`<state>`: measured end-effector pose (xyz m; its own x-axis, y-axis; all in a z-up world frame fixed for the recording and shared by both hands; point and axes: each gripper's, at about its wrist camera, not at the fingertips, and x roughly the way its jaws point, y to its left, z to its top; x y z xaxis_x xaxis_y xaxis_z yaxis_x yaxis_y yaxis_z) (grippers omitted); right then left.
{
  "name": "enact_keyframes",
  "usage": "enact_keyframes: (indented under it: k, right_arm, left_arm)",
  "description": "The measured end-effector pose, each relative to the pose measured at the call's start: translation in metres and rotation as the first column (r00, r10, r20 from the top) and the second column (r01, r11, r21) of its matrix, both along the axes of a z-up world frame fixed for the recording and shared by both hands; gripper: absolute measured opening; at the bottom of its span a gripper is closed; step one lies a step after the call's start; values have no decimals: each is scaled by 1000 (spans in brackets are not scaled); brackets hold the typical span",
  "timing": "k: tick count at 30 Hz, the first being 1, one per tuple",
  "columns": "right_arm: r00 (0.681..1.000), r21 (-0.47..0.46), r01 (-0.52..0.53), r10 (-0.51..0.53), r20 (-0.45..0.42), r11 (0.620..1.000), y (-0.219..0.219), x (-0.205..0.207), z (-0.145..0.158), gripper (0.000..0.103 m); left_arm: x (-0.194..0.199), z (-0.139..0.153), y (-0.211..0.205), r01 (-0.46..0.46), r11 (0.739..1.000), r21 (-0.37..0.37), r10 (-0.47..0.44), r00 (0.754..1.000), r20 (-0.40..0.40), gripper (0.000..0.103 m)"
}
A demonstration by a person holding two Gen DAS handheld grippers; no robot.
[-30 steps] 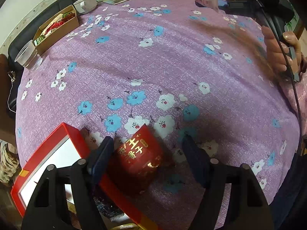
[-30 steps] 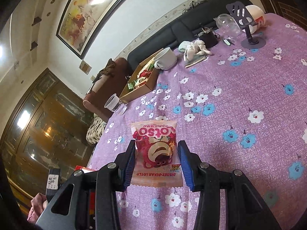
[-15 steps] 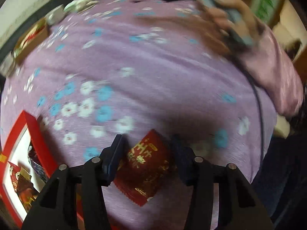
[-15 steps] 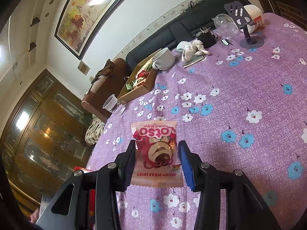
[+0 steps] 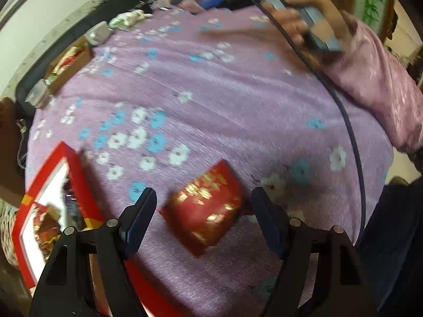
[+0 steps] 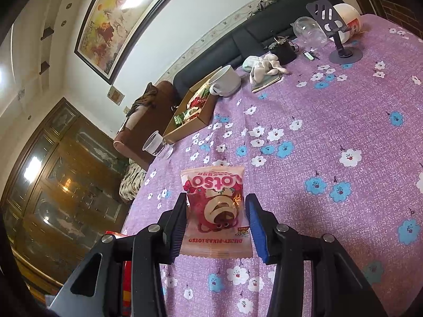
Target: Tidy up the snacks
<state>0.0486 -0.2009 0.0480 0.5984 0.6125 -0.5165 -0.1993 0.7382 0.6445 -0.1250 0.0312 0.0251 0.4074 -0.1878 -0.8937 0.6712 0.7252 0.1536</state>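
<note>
A red snack packet with gold lettering [image 5: 205, 207] lies on the purple flowered tablecloth between the wide-open fingers of my left gripper [image 5: 203, 218], touching neither; the view is motion-blurred. A red box with a white inside [image 5: 76, 174] holding several snacks sits at the lower left. My right gripper [image 6: 215, 223] is shut on a pink Lotso snack packet [image 6: 214, 211] and holds it above the cloth. A corner of the red box [image 6: 116, 235] shows at its lower left.
A cardboard box of snacks [image 6: 190, 113], a white mug [image 6: 226, 80], a clear plastic cup [image 6: 157, 145], a cloth toy [image 6: 264, 66], a phone stand [image 6: 341, 50] and a clear tub [image 6: 309, 30] stand along the table's far side. The person's right arm [image 5: 370, 79] is at the right.
My left gripper closed in on the red packet, then opened wide and swung; the packet now lies free between its fingers. The right gripper keeps holding the Lotso packet almost still.
</note>
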Motion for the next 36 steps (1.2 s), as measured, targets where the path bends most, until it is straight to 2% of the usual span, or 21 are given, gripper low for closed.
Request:
enact_keyframes:
  k: [4,8,9,10,13,15,16,18,24,28,34,36]
  right_arm:
    - [1000,3,2,-2,-4,1000,0,0,-1,46]
    - [1000,4,1,-1,-5,1000,0,0,-1,46]
    - [1000,3,1,-1,-4,1000,0,0,-1,46]
    - [1000,4,2,-2,-5,1000,0,0,-1,46]
    - [1000,5,3,-3,-10,1000,0,1,-2,46]
    - [1000,8,4,-4,-15,1000,-1,1,-2,46]
    - [1000,8,4,-4,-15,1000,-1,1,-2,46]
    - [1000,9,6,-6,-15,1000,-1,1,-2,46]
    - [1000,12,9,-8,-16,1000,-1,1,-3,46]
    - [1000,16,11,-11,-18,1000,-2,1,-3,46]
    - [1000,16,12,-11,-16,1000,-2,1,-2,46]
    - [1000,18,10,-10,-19,1000,-1,1,-3,46]
  left_arm:
    - [3,-3,-3,55,998,17,-55,998,-3,74]
    - [14,-6,-4,38,998,-40,-40,998,-42,72]
    - [17,-6,-4,31,998,-56,-34,998,-50,70]
    - [17,-6,-4,24,997,-73,-29,998,-63,61]
    - [12,-4,-3,23,995,-96,-31,996,-82,44]
    - [8,-2,-2,28,996,-84,-35,996,-76,39]
    - [6,-2,-2,27,996,-83,-33,997,-75,29]
    - [1,0,-5,24,998,-65,-27,999,-47,24]
    - [-4,3,-4,0,997,-76,-1,1000,-16,22]
    - [-2,14,2,-17,994,-108,19,1000,11,15]
    - [5,10,10,-44,995,-88,45,999,10,15]
    - [4,7,9,-61,997,-45,63,997,45,21]
